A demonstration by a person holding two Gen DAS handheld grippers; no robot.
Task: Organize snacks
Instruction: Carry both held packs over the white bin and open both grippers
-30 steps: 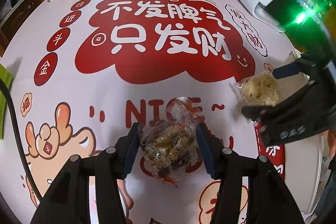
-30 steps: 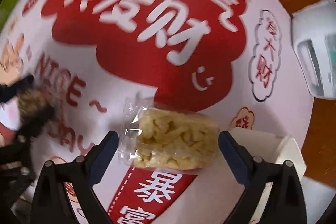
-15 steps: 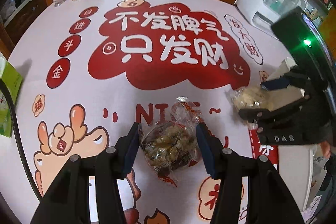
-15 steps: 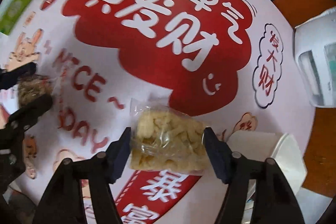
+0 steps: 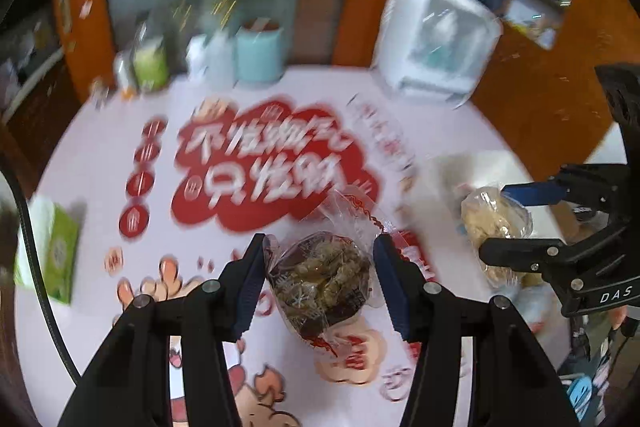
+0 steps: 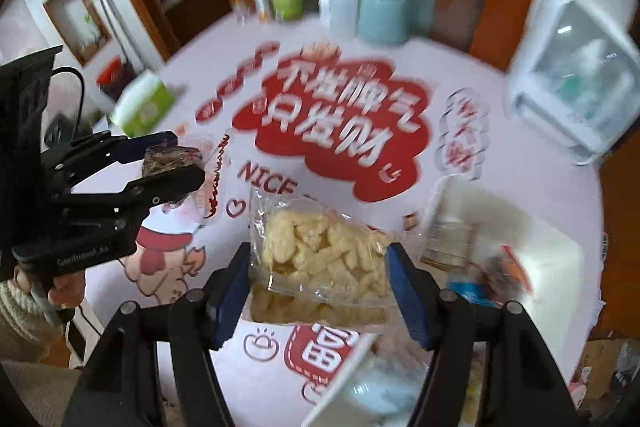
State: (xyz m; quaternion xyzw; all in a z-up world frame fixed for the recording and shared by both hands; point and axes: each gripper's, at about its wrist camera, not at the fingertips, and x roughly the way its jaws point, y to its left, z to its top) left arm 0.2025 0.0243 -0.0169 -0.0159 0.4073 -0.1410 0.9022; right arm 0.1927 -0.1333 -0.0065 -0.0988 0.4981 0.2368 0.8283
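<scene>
A clear packet of brown snack point(image 5: 324, 275) hangs above the table, with my left gripper point(image 5: 320, 259) shut on its two sides. From the right wrist view the left gripper point(image 6: 172, 163) is at the left, the brown packet point(image 6: 168, 159) between its pads. My right gripper point(image 6: 318, 267) is shut on a clear packet of pale yellow puffed snack point(image 6: 320, 255), also lifted off the table. In the left wrist view the right gripper point(image 5: 516, 223) holds that pale packet point(image 5: 492, 219) at the right. A white box point(image 6: 552, 251) with several wrapped snacks sits just right of it.
The round table carries a printed red and white cloth point(image 6: 340, 115). A green tissue box point(image 6: 142, 103) lies at its left edge. Bottles and a teal jar point(image 6: 384, 11) stand at the back, a white appliance point(image 6: 576, 75) at the back right. A person's hand point(image 6: 64, 287) grips the left handle.
Both grippers have risen well above the table with their packets, and the views now tilt up to the room. The right jaws closed from wide apart onto the pale packet.
</scene>
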